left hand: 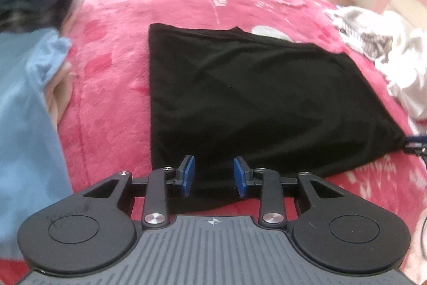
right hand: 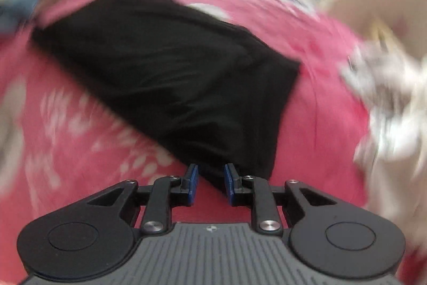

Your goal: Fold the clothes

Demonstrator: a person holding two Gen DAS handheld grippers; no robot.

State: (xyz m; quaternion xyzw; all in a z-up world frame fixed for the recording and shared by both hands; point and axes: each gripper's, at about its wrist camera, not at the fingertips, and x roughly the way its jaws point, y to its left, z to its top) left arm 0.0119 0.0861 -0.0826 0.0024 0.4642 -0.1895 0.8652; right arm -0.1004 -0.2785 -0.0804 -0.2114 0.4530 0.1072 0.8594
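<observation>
On pink bed (left hand: 112,66), black garment (left hand: 240,98) lies folded; left tool (left hand: 213,175), right tool (right hand: 210,183) narrowly parted, empty. Next: regrip edge, fold again.

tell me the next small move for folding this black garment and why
Probably close both grippers on the near edge and carry it over to the far edge. The black garment lies flat and roughly rectangular on the pink blanket, apparently already folded once. The left gripper and right gripper both sit open at its near edge, gripping nothing.
</observation>
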